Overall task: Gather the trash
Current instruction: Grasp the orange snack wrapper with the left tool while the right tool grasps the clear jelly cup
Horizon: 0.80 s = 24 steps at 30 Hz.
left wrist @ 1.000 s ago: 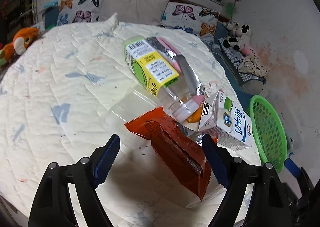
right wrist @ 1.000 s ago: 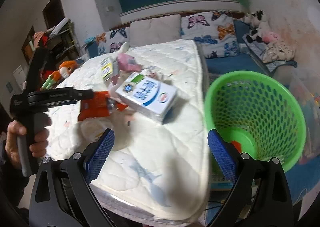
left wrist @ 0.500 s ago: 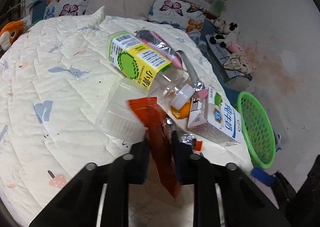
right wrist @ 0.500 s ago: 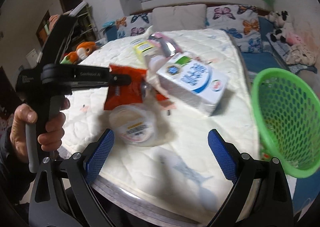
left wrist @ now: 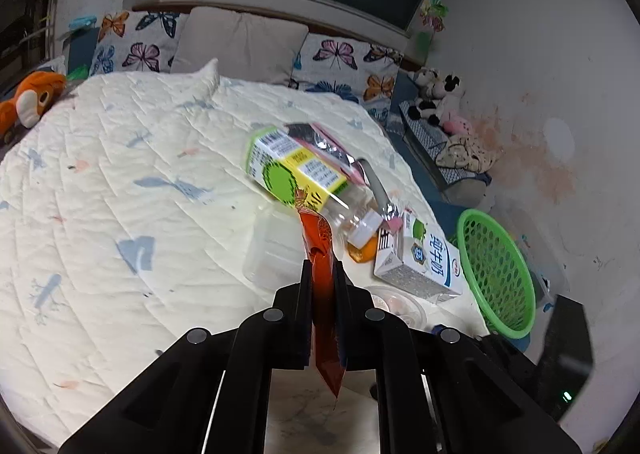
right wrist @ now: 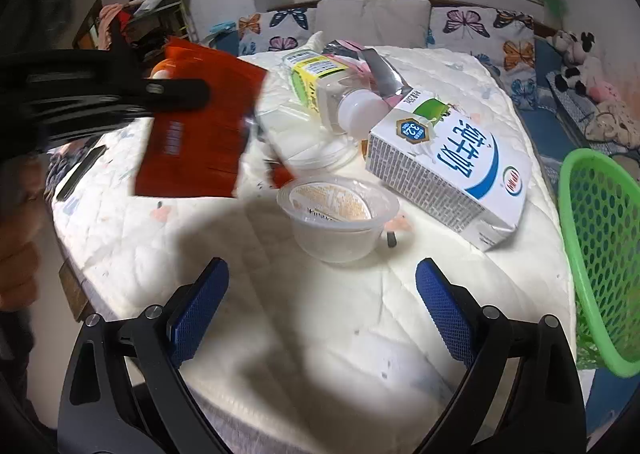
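Now that the left gripper has clamped the red wrapper and lifted it off the bed, one item is collected. Further right, the right gripper gapes empty before a plastic cup; the green basket waits rightmost.

The left gripper is matte black plastic throughout: two flat, narrow fingers on angular linkage arms, with four round grey pivot screws set in a shallow arc across the arms. Seen from the right wrist camera, its side is a long black bar with small round screw heads.

The right gripper has the same black, ribbed linkage frame with triangular cut-outs and silver-grey pivot screws. Its fingers carry blue pads with a fine cross-hatched, mesh-like texture.

A blurred patch of bare skin, the person's hand, shows at the left edge.
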Motion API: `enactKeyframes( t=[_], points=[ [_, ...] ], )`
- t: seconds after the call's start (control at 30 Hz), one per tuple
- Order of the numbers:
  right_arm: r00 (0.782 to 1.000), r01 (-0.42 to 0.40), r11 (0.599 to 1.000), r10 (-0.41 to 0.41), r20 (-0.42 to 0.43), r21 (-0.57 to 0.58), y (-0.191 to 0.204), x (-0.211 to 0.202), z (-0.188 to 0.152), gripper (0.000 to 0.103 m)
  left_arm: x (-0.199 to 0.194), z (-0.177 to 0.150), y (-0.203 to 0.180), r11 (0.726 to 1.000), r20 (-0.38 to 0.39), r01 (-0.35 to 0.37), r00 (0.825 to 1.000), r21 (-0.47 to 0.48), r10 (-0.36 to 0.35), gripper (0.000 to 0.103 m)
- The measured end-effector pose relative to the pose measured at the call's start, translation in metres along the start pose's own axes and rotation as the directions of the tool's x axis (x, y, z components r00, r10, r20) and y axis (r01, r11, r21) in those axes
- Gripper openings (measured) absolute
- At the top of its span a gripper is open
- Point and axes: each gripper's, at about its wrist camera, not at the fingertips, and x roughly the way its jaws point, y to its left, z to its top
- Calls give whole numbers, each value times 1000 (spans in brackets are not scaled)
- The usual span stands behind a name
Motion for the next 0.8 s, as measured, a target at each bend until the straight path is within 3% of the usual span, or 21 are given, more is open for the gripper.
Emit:
enactKeyframes(
  t=[0.27,0.57,0.8],
  points=[
    [999,-30,997,31,-17,72,-11,21,16,94,-18,8,13,1000,41,-11,999,-9,11,9],
    [998,-50,995,53,-31,90,-16,23,19,69,-19,8,16,1000,35,-6,999,-1,7,9],
    [998,-70,994,70,2,89,-20,-5,16,68,-15,10,-2,999,28,26,999,32,-27,9]
  ],
)
